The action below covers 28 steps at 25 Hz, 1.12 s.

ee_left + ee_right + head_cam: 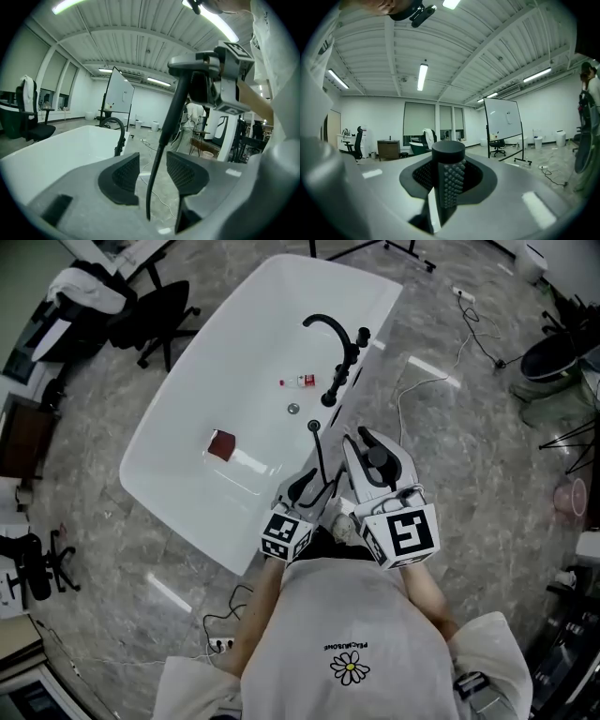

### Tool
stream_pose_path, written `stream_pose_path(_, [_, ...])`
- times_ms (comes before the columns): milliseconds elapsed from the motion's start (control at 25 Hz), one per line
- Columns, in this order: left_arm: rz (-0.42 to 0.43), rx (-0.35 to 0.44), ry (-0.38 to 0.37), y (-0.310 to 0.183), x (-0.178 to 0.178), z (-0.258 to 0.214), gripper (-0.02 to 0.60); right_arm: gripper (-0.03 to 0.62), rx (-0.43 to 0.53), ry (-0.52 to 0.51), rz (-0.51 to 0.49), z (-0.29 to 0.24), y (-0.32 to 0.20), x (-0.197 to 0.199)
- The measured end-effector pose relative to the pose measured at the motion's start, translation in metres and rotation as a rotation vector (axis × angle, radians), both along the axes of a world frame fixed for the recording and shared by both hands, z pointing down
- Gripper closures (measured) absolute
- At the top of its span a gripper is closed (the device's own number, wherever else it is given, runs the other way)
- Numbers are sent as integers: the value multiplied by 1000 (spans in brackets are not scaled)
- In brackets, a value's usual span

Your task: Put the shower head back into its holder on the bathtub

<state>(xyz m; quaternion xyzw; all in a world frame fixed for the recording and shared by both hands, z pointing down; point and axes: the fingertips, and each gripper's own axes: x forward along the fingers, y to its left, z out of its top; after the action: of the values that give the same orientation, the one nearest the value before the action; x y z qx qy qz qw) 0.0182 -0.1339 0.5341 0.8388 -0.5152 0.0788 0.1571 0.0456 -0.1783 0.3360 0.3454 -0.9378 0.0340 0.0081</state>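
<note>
The shower head [448, 152] is squeezed tight in your right gripper [449, 187], away from the black tap set [342, 367] on the bathtub [178, 442] rim, and its hose [157, 159] hangs untouched between the wide-open jaws of your left gripper [152, 171], so the hose may catch or pull the head crooked.

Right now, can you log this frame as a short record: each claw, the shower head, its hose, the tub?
left claw: open, pads apart
hose: passes between the left claw's pads, not pinched
right claw: shut on the shower head
shower head place: held beside the bathtub, not in its holder
bathtub: white, black faucet on the rim
inside tub: red object, small bottle
</note>
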Motion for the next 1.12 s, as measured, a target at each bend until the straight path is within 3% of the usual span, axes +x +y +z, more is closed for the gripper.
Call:
stream_pose_path(240, [10, -121, -5, -53, -24, 52, 403, 500, 17, -79, -22, -38, -40, -27])
stream_pose_path(440, [74, -181, -12, -89, -28, 77, 405, 500, 42, -121, -16, -68, -63, -44])
stream_pose_path(600, [44, -220, 19, -109, -40, 88, 408, 500, 72, -126, -7, -87, -81, -50])
stream_pose_path(880, [33, -316, 32, -104, -42, 118, 437, 500, 25, -164, 15, -89, -91, -52])
stream_pose_path(1000, [26, -323, 13, -100, -47, 122, 519, 500, 36, -148, 30, -88, -91, -54])
stream_pose_path(1120, [28, -312, -16, -101, -52, 122, 523, 500, 43, -143, 50, -85, -90, -51])
